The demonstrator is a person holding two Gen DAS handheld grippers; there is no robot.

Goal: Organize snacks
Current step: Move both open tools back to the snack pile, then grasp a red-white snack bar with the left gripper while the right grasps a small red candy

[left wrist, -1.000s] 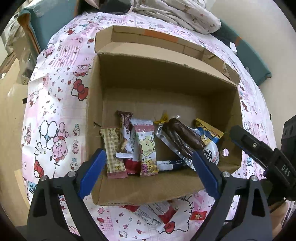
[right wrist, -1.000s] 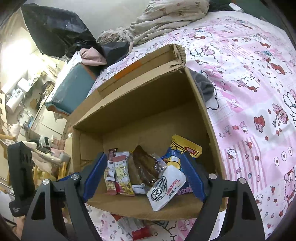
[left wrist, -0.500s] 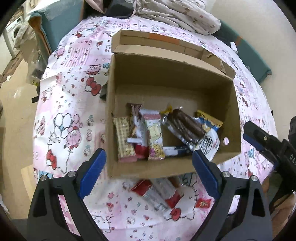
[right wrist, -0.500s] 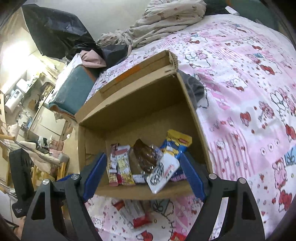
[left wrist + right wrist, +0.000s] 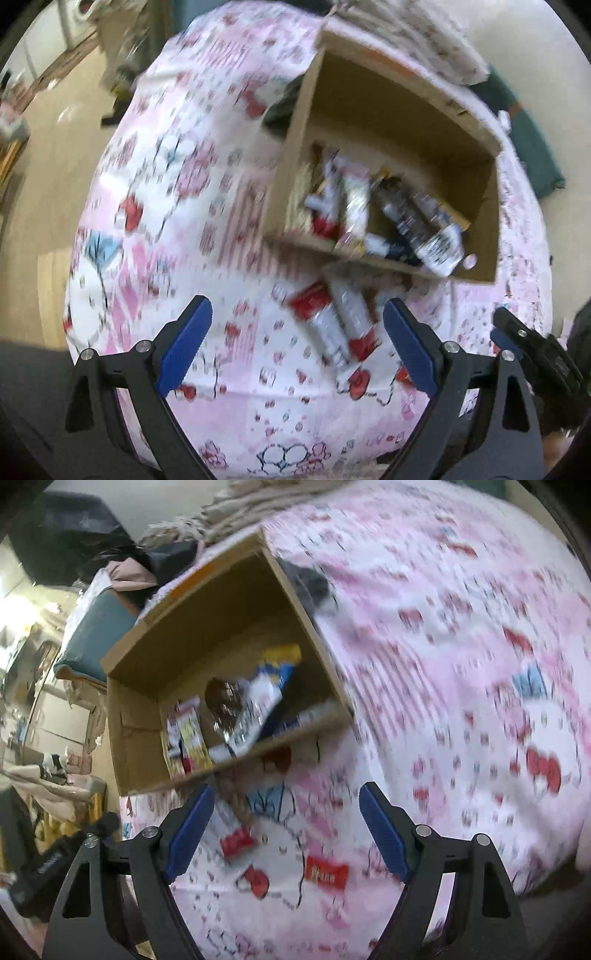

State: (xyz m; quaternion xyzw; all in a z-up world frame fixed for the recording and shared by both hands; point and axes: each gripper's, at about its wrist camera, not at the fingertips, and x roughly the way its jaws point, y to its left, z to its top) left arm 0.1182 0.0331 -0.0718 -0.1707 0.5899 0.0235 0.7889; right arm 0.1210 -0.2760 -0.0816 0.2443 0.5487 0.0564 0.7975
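An open cardboard box (image 5: 484, 221) (image 5: 133, 716) lies on a pink cartoon-print bedspread (image 5: 177, 221) (image 5: 461, 664) and holds several snack packets (image 5: 388, 218) (image 5: 243, 709). In front of the box, red-and-white snack packets (image 5: 336, 325) (image 5: 238, 843) lie loose on the spread, with a small red packet (image 5: 327, 873) beside them. My left gripper (image 5: 295, 347) hovers open over the spread, just left of the loose packets. My right gripper (image 5: 286, 832) hovers open above the loose packets. Both hold nothing. Both views are blurred by motion.
Crumpled bedding (image 5: 251, 502) and dark clothes (image 5: 155, 557) pile up behind the box. A teal cushion (image 5: 532, 147) (image 5: 92, 646) lies at the bed's far edge. Bare floor (image 5: 44, 177) shows beyond the bed's left edge. The other gripper (image 5: 532, 354) (image 5: 62, 853) shows in each view.
Both grippers have drawn back from over the box toward the near side of the bed. The box now sits farther up in each view and the loose packets have come into sight.
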